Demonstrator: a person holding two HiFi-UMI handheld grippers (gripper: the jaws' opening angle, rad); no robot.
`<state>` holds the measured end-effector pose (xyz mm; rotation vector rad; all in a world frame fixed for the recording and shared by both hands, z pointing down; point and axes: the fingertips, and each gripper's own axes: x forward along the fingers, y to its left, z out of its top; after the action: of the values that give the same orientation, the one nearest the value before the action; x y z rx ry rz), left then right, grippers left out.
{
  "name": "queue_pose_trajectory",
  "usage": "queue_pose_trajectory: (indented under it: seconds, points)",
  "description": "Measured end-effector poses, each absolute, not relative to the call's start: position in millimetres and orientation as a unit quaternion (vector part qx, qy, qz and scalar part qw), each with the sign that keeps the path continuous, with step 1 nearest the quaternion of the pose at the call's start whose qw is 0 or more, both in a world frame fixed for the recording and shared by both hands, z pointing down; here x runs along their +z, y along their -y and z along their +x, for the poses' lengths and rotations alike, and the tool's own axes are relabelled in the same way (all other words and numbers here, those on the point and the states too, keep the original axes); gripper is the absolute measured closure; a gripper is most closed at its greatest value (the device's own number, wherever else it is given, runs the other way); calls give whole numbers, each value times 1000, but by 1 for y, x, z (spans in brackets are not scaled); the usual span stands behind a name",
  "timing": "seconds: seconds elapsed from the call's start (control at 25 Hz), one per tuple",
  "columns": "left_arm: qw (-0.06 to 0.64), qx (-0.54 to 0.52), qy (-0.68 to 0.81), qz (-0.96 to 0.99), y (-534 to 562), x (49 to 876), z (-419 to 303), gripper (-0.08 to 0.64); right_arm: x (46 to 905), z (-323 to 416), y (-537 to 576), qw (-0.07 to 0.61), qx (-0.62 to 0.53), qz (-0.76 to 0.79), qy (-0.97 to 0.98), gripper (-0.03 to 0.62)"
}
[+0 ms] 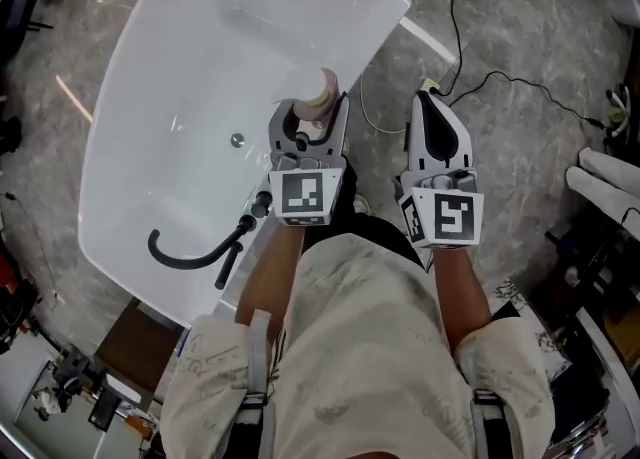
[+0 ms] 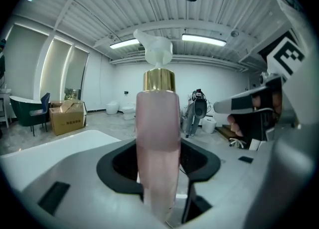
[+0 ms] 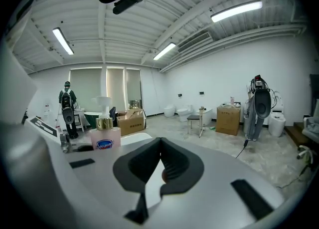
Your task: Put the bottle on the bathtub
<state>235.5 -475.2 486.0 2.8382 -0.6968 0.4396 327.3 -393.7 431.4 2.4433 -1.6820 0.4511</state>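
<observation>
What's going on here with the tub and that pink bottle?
A person is working two handheld grippers beside a white bathtub. The left gripper is clamped on the pink pump bottle, holding it upright at the tub's edge nearest the person. Whether the bottle touches the rim can't be told. The right gripper is empty, with its jaws together, over the floor beside the tub.

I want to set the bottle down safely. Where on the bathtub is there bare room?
The bathtub rim beside the bottle is bare, and so is the far end. The near end is crowded: the black faucet and its hose lie there.
</observation>
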Motion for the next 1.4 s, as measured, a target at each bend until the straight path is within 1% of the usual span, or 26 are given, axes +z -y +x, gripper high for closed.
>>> queue_pose_trajectory:
  seconds: [0.12,0.24,0.52,0.64,1.08,1.4]
  points:
    - [99,172,220,955,477,520,248,334,448,332,396,78,172,814,549,606]
    - [110,192,207,953,479,553,260,334,464,340,398,72,198,815,540,606]
    - [122,238,178,947,475,615,295,334,487,360,402,80,225,816,527,606]
    - [123,244,170,947,475,628,308,334,497,366,399,84,238,814,523,606]
    - [94,234,164,954,499,662,347,334,531,370,397,95,269,805,520,606]
    - [81,219,169,958,506,675,356,334,541,369,393,100,279,799,523,606]
